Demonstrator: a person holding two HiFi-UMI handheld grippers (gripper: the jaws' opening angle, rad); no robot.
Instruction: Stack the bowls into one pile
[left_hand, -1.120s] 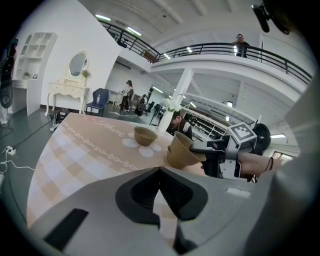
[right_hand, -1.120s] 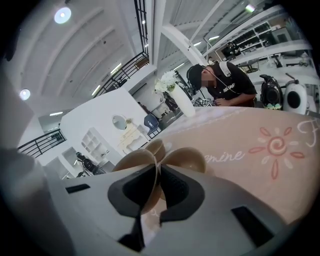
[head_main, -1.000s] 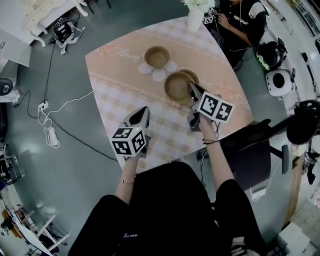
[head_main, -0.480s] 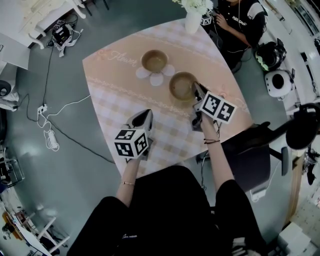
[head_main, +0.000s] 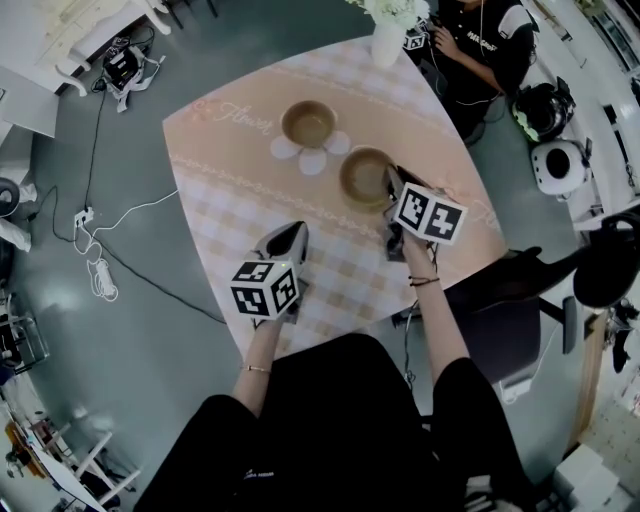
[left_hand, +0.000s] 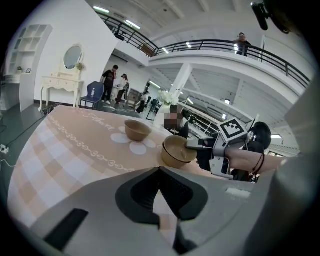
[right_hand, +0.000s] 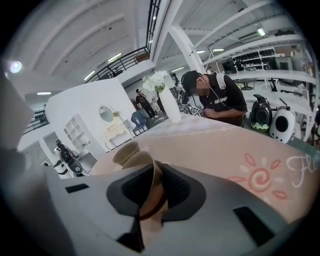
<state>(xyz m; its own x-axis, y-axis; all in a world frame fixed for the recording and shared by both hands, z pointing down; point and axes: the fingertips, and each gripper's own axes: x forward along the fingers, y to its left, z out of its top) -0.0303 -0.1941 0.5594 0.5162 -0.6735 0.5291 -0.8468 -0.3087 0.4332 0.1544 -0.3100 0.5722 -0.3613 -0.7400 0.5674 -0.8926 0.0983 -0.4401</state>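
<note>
- Right gripper: grey moulded shell with dark ribbed pads. Its jaws had just been opening and stood slightly apart, and the thin rim of the near bowl stood between them with a gap at one pad.
- Near bowl: round, tan and matte, with a thin curved wall. It sat on the table directly at the right gripper's tips.
- Marker cube: white faces with black squares, mounted behind the right gripper's jaws.
- Left gripper: same grey shell. Its jaws were drawn together at the tips with nothing between them, above bare cloth and well apart from both bowls.
- Far bowl: same tan, rounded shape. It stood upright beyond the near bowl and apart from it, further from both grippers.
- Flower motif: flat white petals printed on the cloth, between the two bowls and under the far one.
- Table: covered in a smooth peach cloth with pale checks and scrolled bands.
- Vase: tall, white and glossy, holding white blossoms at the table's far edge.
- Person: seated in dark clothing beyond the vase.
</note>
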